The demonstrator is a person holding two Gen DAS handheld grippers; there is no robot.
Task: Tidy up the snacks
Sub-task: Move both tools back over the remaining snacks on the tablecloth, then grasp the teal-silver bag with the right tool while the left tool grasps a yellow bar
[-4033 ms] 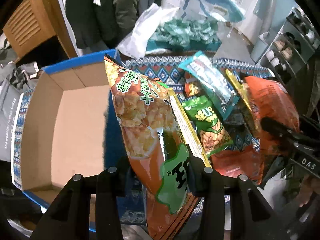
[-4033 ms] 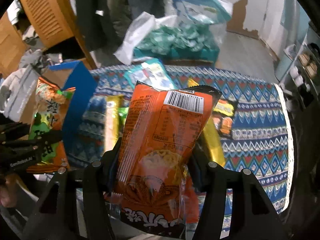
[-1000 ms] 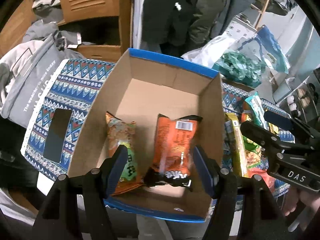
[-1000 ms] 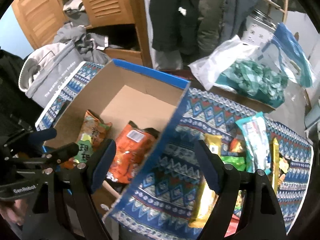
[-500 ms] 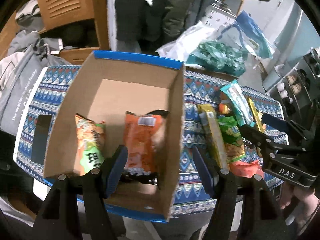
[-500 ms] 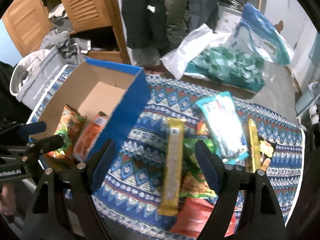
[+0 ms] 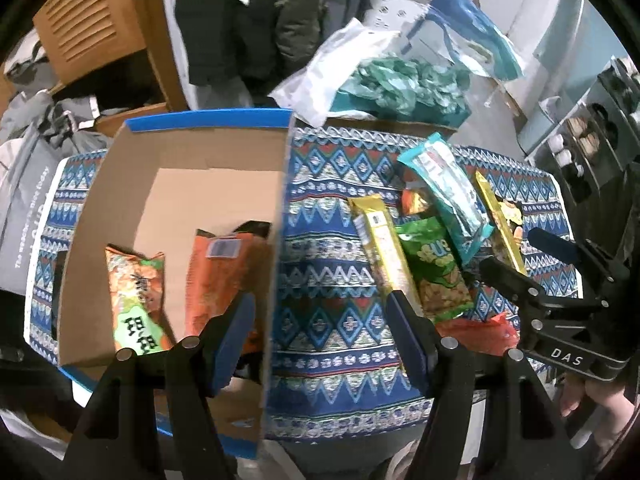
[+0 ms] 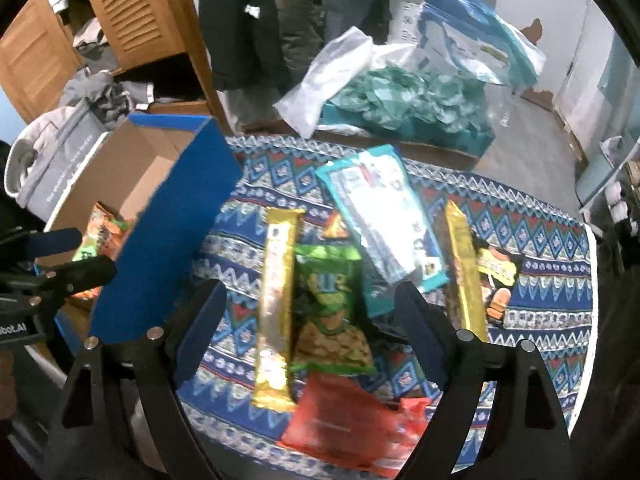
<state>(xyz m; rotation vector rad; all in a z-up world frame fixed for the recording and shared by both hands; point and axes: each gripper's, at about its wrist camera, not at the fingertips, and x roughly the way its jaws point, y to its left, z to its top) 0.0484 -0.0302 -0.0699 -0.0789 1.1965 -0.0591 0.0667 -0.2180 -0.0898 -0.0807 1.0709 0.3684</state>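
A cardboard box (image 7: 200, 148) with blue outer walls (image 8: 172, 232) holds an orange-green chip bag (image 7: 136, 292) and an orange bag (image 7: 216, 276). My left gripper (image 7: 322, 332) hangs open and empty over the box's right wall. Loose snacks lie on the patterned cloth. They include a yellow bar (image 8: 276, 300), a green peanut bag (image 8: 332, 312), a teal packet (image 8: 384, 224), a gold bar (image 8: 464, 272) and a red bag (image 8: 344, 420). My right gripper (image 8: 310, 312) hovers above the yellow bar and green bag, its jaws opening, touching nothing.
Behind the table a tray of teal packets (image 8: 400, 104) sits under a white plastic bag (image 8: 328, 76) and a blue zip pouch (image 8: 472, 28). A grey bag (image 7: 24, 172) lies left of the table, with louvred wooden doors (image 8: 132, 8) and dark coats behind.
Both grippers have slid right, away from over the box's inside toward the snack pile. The right gripper now sits over the yellow bar and green bag, its jaws slightly wider.
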